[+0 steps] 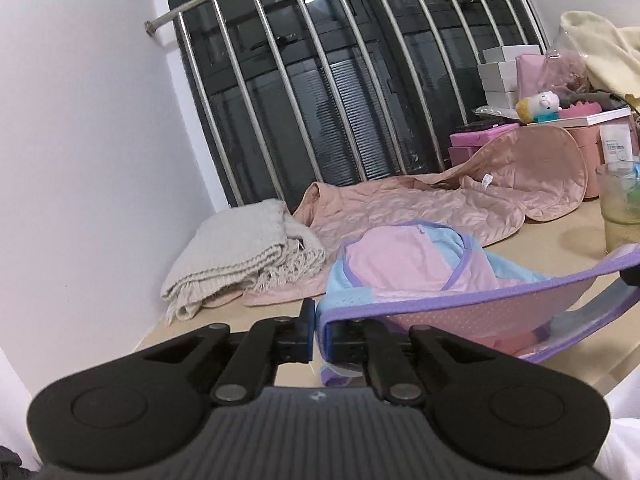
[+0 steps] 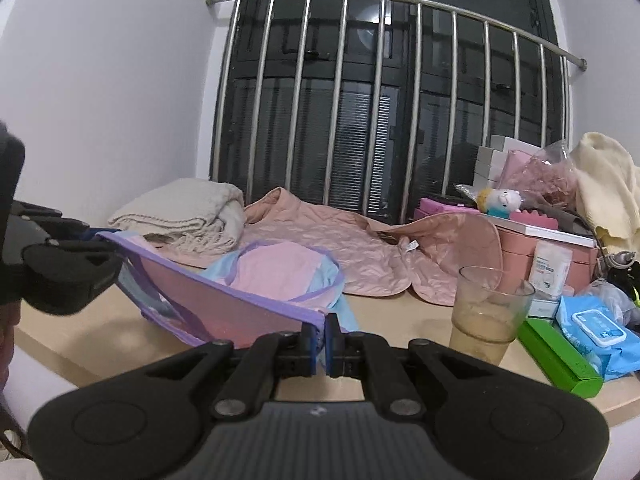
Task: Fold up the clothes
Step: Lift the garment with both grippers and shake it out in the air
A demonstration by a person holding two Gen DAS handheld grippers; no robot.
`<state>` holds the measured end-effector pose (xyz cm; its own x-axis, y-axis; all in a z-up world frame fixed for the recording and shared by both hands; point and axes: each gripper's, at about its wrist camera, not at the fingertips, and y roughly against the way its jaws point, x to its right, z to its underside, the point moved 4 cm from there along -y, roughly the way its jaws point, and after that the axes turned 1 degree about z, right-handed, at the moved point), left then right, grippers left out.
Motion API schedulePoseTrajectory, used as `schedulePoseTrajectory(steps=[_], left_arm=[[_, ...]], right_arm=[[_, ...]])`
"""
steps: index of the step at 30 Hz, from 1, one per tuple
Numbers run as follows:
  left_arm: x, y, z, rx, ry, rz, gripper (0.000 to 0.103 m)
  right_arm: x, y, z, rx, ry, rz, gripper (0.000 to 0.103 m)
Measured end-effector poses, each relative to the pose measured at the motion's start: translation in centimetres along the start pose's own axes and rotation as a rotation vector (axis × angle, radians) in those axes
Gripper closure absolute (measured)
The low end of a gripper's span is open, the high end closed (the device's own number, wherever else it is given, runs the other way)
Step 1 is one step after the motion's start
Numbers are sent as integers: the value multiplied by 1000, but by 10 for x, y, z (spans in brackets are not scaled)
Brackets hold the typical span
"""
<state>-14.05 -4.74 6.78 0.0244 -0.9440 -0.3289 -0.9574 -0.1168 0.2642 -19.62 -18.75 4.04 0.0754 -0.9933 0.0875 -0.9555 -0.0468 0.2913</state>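
Across the lower middle of both wrist views, a small pink, blue and purple garment [image 1: 404,264] hangs stretched between the two grippers, its lower part resting on the beige worktop [image 2: 392,312]. The left gripper [image 1: 318,330] is clamped on one end of the purple hem band [image 1: 460,298]; the right gripper [image 2: 323,346] is clamped on the other end. The band runs taut and straight from one to the other, with the mesh panel sagging below it.

Handling: the fabric appears thin, light and fully limp. It offers no stiffness of its own and will drape wherever it is unsupported. The bound purple edge is the firmest part and the best place to hold; the corners of that band give control of the whole width. Judged from the stretch, tension must be kept even, or the loose straps will bunch under the fold.

Behind the garment, toward frame centre, lies a quilted pink jacket [image 2: 320,240], spread and unfolded. A folded cream knit blanket [image 1: 240,248] sits at its left, touching it.

Containers: a clear plastic cup [image 2: 486,312] stands at the right, near the right gripper, roughly one third full of a cloudy tan liquid. It is open-topped and would spill if the cloth swept it. A round pink box [image 2: 560,264] behind it carries a flat lid with small toys on top; its contents are not visible.
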Motion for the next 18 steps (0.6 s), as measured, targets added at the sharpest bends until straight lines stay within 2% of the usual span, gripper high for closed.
schedulePoseTrajectory(steps=[8, 18], left_arm=[[-11, 1, 16, -47, 80, 2, 98], [-10, 5, 29, -84, 100, 31, 99]], right_arm=[[-10, -3, -7, -9, 44, -29, 100], [-17, -10, -6, -35, 46, -48, 100]])
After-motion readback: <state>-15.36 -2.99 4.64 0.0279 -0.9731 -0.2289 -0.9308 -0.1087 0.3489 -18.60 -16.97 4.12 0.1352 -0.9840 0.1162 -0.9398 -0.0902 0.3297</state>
